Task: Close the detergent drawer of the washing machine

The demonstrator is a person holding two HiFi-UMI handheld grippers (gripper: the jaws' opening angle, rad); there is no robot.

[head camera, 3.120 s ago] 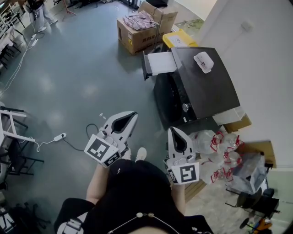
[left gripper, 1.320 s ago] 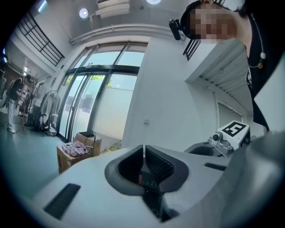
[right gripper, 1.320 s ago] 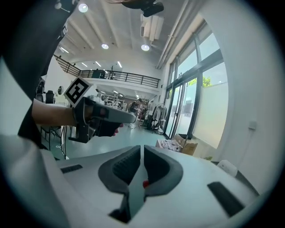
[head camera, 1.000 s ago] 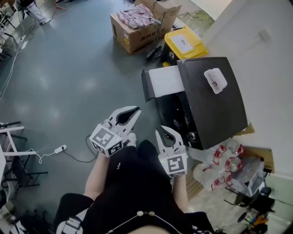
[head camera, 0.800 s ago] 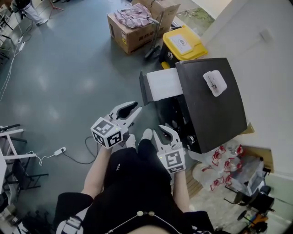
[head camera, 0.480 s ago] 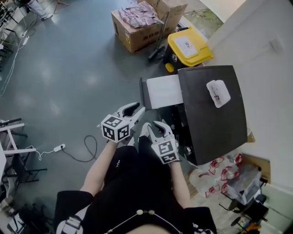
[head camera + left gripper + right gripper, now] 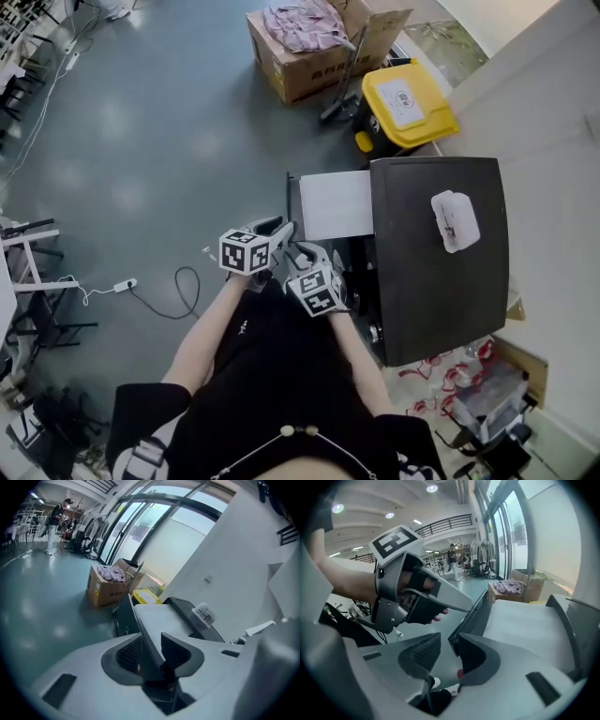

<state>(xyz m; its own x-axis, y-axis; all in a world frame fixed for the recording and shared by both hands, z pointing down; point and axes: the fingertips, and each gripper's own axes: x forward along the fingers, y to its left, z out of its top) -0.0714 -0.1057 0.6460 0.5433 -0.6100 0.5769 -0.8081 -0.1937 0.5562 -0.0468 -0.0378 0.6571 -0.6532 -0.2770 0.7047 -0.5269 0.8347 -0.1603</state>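
The black washing machine (image 7: 441, 253) stands against the wall with its detergent drawer (image 7: 333, 204) pulled out, white on top with a dark front panel (image 7: 292, 202). Both grippers sit at that panel. In the left gripper view the panel's edge (image 7: 123, 616) runs between the jaws of my left gripper (image 7: 150, 641), which stand wide open, and I see no pad pressing on it. My right gripper (image 7: 447, 644) has its jaws opening, with the panel's lower corner (image 7: 461, 630) just ahead between them. From above, the left gripper (image 7: 281, 230) and the right gripper (image 7: 307, 253) lie side by side.
A white packet (image 7: 457, 220) lies on the machine's top. A yellow bin (image 7: 408, 98) and a cardboard box of clothes (image 7: 309, 42) stand beyond the drawer. A power strip with cable (image 7: 122, 284) lies on the grey floor at left. Plastic bags (image 7: 459, 384) sit right of the machine.
Both grippers have dropped and closed in on the drawer's front panel, coming nearer each other. The left jaws look wider apart than before.
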